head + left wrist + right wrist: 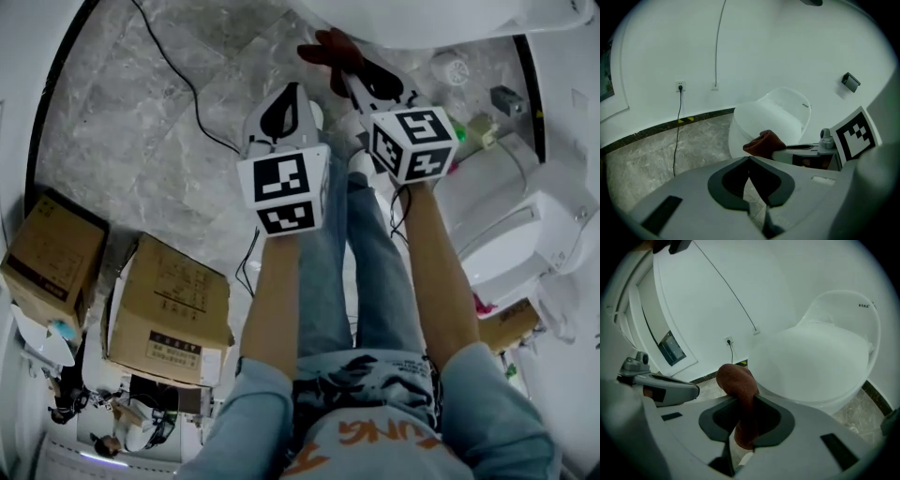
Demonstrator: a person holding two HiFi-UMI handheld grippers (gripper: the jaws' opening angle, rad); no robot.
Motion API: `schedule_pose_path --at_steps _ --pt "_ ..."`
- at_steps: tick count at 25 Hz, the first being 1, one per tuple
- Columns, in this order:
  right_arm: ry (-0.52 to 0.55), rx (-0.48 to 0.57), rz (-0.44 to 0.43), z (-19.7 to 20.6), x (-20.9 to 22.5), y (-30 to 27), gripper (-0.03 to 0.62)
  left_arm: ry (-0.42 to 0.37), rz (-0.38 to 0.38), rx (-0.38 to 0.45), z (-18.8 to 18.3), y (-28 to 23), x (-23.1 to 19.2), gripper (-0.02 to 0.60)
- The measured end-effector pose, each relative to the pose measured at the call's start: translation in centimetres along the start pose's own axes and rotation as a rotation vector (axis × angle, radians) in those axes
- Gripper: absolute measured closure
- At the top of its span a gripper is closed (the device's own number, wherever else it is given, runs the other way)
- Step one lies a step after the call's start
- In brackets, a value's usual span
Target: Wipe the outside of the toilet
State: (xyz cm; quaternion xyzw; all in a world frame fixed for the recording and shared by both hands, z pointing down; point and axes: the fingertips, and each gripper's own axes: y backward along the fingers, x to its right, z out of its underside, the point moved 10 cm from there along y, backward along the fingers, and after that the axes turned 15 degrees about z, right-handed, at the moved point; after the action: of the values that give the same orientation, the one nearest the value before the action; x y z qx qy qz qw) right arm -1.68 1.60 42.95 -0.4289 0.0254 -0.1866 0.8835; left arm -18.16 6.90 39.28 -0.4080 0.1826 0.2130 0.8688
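The white toilet (422,17) stands just ahead of both grippers; in the gripper views its rounded bowl (761,119) (811,362) fills the middle. My right gripper (345,70) (744,401) is shut on a brown cloth (328,49) (737,380), which bunches up above the jaws close to the bowl's outer wall. In the left gripper view the cloth (764,143) sits in front of the bowl, apart from it or barely touching. My left gripper (286,94) (749,160) hangs beside the right one, its jaws shut with nothing between them.
Two cardboard boxes (52,258) (169,309) stand on the grey marble floor to the left. A black cable (178,75) runs over the floor to a wall socket (680,86). Another white fixture with an open bowl (525,230) stands at the right.
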Motion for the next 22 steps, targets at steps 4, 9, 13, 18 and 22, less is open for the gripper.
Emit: schedule_pose_path --at_steps 4,9,13,18,22 --pt "0.017 -0.033 0.003 0.2 -0.3 -2.4 0.522 0.023 0.000 -0.005 0.3 -0.8 -1.5 0.588" --pt "0.000 -0.078 0.032 0.6 0.8 -3.4 0.522 0.042 0.011 -0.030 0.8 -1.6 -2.0 0.588" --pt "-0.007 -0.105 0.057 0.8 1.7 -3.7 0.522 0.041 0.013 -0.021 -0.1 -1.7 -2.4 0.588" --pt "-0.098 -0.109 0.053 1.4 2.9 -3.7 0.522 0.037 -0.004 -0.016 -0.5 -2.3 -2.1 0.588" --pt "-0.154 -0.109 0.041 2.1 4.6 -3.5 0.522 0.024 0.001 -0.020 -0.1 -3.3 -0.3 0.588"
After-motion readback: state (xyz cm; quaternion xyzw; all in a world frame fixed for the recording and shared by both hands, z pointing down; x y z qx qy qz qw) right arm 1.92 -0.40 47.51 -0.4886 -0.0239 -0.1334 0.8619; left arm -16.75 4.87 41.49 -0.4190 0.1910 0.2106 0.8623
